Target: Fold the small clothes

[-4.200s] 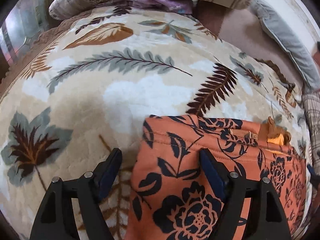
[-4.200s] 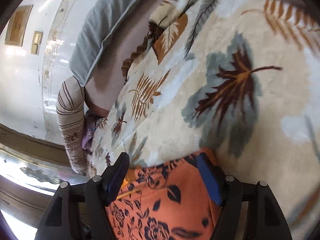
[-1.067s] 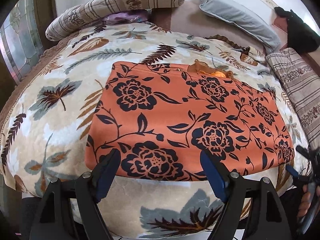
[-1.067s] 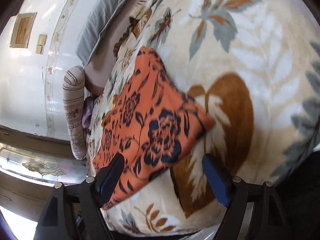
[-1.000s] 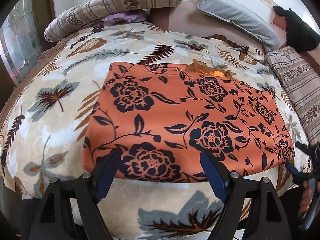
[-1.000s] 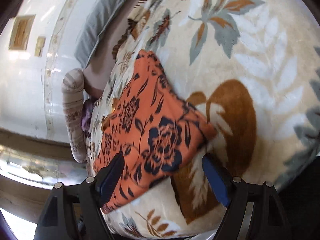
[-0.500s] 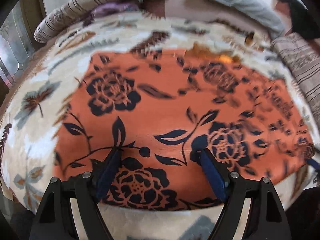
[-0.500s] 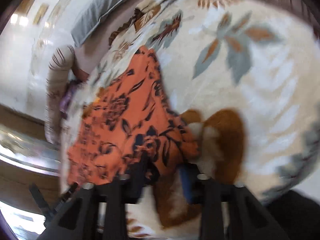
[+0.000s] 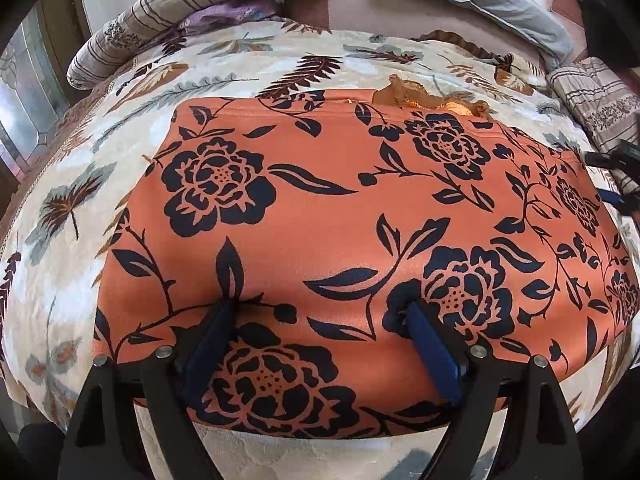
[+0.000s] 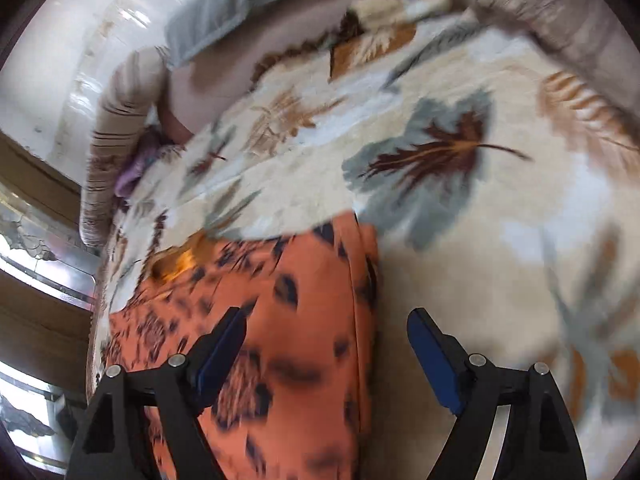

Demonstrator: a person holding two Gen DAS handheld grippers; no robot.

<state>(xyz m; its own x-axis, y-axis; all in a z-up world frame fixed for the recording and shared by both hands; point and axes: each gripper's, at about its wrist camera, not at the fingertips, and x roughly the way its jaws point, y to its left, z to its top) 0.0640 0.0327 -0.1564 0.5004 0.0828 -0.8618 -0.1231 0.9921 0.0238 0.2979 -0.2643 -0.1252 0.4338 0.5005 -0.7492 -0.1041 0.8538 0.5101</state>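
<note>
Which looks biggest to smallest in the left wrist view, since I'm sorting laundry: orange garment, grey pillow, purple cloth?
1. Orange garment, by far the largest, though nearest the camera.
2. Grey pillow, far off.
3. Purple cloth, smallest, partly tucked under a striped pillow.

orange garment (image 10: 288,320) motion-blurred, bottom edge cropped

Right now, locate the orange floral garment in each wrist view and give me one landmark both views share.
Left wrist: the orange floral garment fills the middle, spread flat on the leaf-print blanket.
Right wrist: the garment sits lower left, blurred, its side edge running between the fingers.
Shared landmark: the striped bolster pillow, top left in the left view, far left in the right.
</note>
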